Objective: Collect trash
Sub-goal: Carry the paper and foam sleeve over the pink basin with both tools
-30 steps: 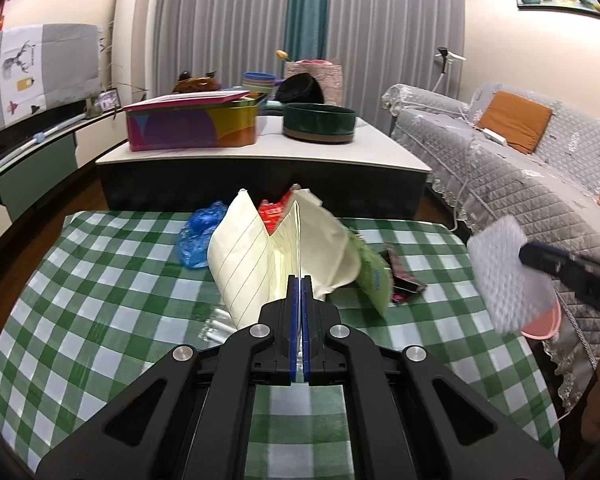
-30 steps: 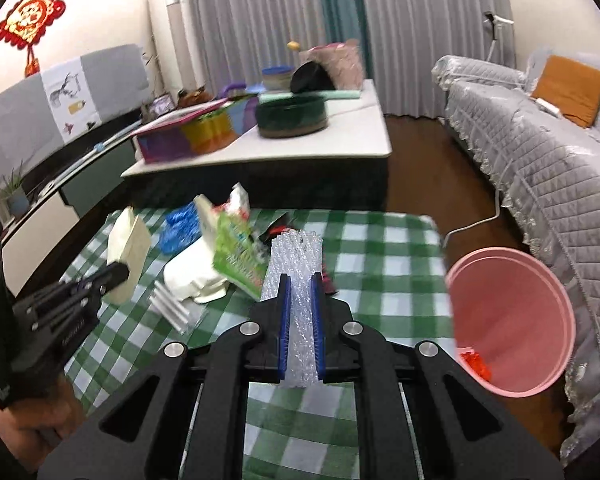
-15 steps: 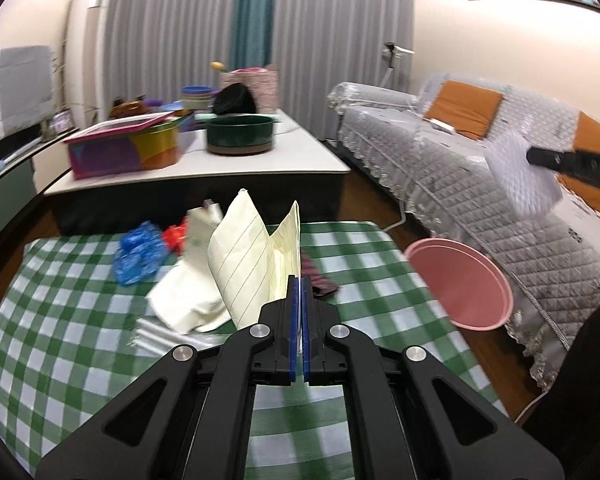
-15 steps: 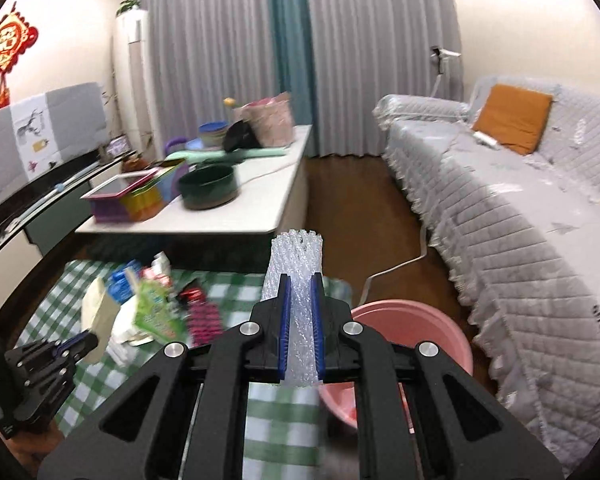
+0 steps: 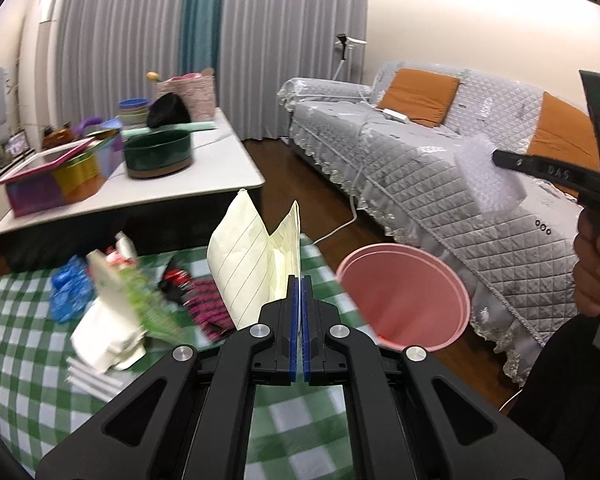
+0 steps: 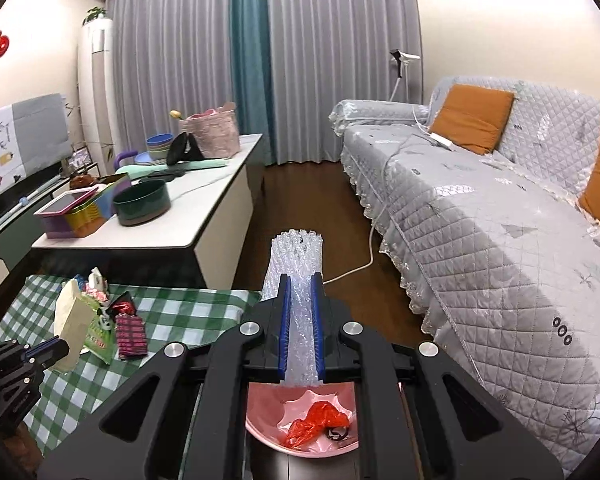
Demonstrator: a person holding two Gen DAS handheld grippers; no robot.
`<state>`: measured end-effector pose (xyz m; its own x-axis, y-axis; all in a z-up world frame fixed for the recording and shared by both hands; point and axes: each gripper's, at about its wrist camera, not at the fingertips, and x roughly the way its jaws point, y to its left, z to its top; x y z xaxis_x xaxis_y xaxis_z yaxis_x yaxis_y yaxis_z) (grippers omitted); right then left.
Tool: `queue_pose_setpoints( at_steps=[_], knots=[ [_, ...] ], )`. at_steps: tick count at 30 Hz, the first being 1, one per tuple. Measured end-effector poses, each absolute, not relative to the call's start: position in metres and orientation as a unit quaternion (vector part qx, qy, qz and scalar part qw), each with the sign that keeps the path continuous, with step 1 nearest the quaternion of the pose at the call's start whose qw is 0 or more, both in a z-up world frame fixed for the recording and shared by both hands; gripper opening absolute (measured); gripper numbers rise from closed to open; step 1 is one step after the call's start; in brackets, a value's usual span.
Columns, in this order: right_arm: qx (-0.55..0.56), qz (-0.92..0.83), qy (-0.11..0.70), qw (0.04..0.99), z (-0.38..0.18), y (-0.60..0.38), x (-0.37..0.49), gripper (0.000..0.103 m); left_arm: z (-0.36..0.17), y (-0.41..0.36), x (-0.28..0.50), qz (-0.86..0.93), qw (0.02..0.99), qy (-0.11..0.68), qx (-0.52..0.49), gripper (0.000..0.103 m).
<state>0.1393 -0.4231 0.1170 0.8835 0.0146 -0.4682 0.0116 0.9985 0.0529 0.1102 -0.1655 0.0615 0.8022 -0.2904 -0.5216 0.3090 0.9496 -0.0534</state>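
Right wrist view: the right gripper (image 6: 300,300) is clamped narrowly on a strip of bubble wrap (image 6: 298,256) that stands up between its blue pads, directly above the pink bin (image 6: 268,428), where a red plastic scrap (image 6: 316,424) already lies. Left wrist view: the left gripper (image 5: 299,300) is pinched fully closed on a folded sheet of lined paper (image 5: 248,264) over the right edge of the green checked tablecloth (image 5: 12,340), the bin just beyond that edge. More wrappers (image 5: 208,304) and a blue bag (image 5: 68,288) lie mid-cloth, with the grey sofa (image 6: 500,232) behind the bin.
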Motion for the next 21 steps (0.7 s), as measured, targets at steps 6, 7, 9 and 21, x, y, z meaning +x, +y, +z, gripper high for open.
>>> queue_pose_setpoints(
  at_steps=[6,7,9,21],
  knots=[
    [0.056,-0.015,0.249,0.967,0.105,-0.442,0.15,0.01,0.065,-0.211,0.131,-0.192,0.944,0.268,0.032,0.001],
    [0.053,-0.02,0.253,0.966,0.102,-0.443,0.153,0.01,0.065,-0.217,0.135,-0.196,0.943,0.268,0.033,0.001],
    [0.056,-0.024,0.258,0.964,0.098,-0.447,0.158,0.01,0.064,-0.232,0.143,-0.205,0.94,0.269,0.034,0.001],
    [0.073,-0.045,0.276,0.957,0.083,-0.464,0.177,0.01,0.041,-0.294,0.188,-0.245,0.924,0.29,0.04,0.001]
  ],
)
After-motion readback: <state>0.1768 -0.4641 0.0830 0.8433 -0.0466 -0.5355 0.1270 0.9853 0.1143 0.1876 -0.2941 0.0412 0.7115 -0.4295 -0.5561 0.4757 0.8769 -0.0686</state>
